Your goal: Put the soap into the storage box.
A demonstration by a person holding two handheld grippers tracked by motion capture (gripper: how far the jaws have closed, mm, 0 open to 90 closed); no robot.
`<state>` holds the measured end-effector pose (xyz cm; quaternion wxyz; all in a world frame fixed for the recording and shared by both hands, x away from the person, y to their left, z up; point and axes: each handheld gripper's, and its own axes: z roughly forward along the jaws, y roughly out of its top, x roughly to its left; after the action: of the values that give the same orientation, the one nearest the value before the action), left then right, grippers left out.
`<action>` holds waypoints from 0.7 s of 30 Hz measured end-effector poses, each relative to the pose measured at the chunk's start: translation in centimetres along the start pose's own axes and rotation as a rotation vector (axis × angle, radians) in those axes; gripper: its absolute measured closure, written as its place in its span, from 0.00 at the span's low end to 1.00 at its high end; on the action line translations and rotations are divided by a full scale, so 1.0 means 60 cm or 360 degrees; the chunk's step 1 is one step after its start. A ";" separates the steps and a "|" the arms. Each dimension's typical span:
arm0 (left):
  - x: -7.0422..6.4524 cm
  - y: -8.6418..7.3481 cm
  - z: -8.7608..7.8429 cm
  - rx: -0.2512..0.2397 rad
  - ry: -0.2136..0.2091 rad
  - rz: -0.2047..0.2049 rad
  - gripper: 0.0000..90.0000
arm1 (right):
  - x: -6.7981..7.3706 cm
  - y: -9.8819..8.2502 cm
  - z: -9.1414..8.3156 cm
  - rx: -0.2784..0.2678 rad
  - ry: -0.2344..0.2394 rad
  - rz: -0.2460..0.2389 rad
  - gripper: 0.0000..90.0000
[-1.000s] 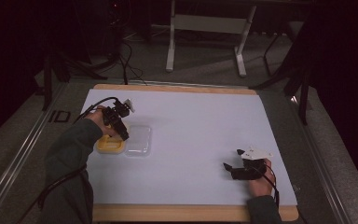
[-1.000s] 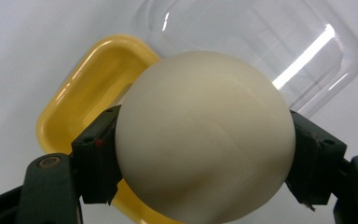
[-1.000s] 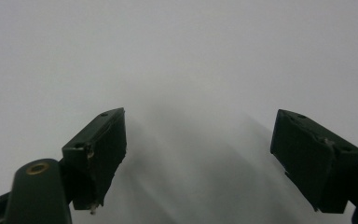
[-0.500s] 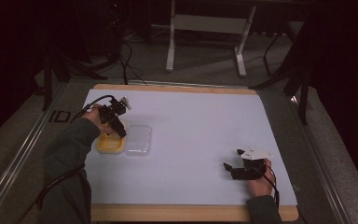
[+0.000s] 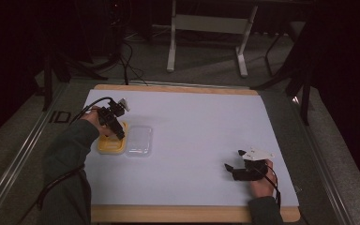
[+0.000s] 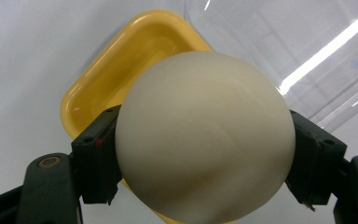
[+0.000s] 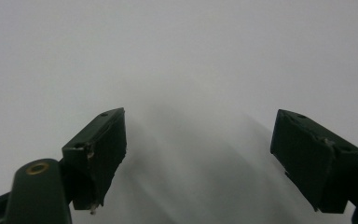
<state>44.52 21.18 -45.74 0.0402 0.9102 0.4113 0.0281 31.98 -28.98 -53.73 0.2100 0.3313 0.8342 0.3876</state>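
At the table's left side: the person's left hand held the left gripper over the yellow tray.
Left gripper: jaws clamped on either side of a cream-white ball, seen in the left gripper view.
Ball: raised above the yellow tray; whether it touched the tray could not be told.
Yellow tray: rested on the white table, just beside a clear plastic lid on its right.
Clear lid: lay flat beside the tray; in the left gripper view it showed bright reflections.
Right gripper: lay near the table's front right, held by the right hand.
Right gripper jaws: stood wide apart with nothing between them, over bare white table.
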 end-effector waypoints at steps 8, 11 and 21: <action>0.012 -0.008 0.015 0.0047 -0.0023 -0.0049 0.28 | 0.001 0.000 0.000 0.0002 -0.0004 0.0000 0.20; 0.014 -0.010 0.020 0.0043 -0.0035 -0.0063 0.28 | 0.001 0.000 0.000 0.0001 -0.0005 0.0000 0.20; 0.020 -0.016 0.029 0.0060 -0.0046 -0.0086 0.27 | 0.001 0.000 0.000 0.0002 -0.0007 -0.0003 0.20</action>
<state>44.75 22.64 -47.56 0.0298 0.8997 0.4355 0.0061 31.95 -28.92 -53.74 0.2119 0.3316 0.8343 0.3861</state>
